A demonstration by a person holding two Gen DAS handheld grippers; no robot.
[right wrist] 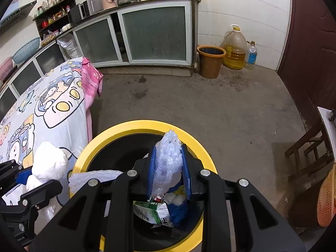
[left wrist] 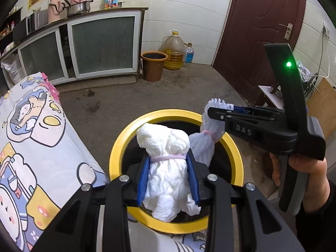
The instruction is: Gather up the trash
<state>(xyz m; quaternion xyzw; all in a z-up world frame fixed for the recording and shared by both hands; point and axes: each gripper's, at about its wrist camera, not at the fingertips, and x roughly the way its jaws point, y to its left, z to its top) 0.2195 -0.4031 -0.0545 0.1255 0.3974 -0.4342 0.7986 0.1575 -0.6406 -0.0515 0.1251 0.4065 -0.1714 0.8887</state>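
My left gripper (left wrist: 168,174) clamps a white tissue bundle (left wrist: 168,168) over the yellow-rimmed bin (left wrist: 117,147); my right gripper (right wrist: 169,168) pinches a foam-wrap bundle (right wrist: 169,161). Only the right view shows a carton (right wrist: 153,212) inside the bin.

Glossy yellow plastic bin rim (left wrist: 117,147) gleaming lower centre; crinkled white tissue wad (left wrist: 168,168) showing matt; concrete floor (right wrist: 210,109) looking rough.
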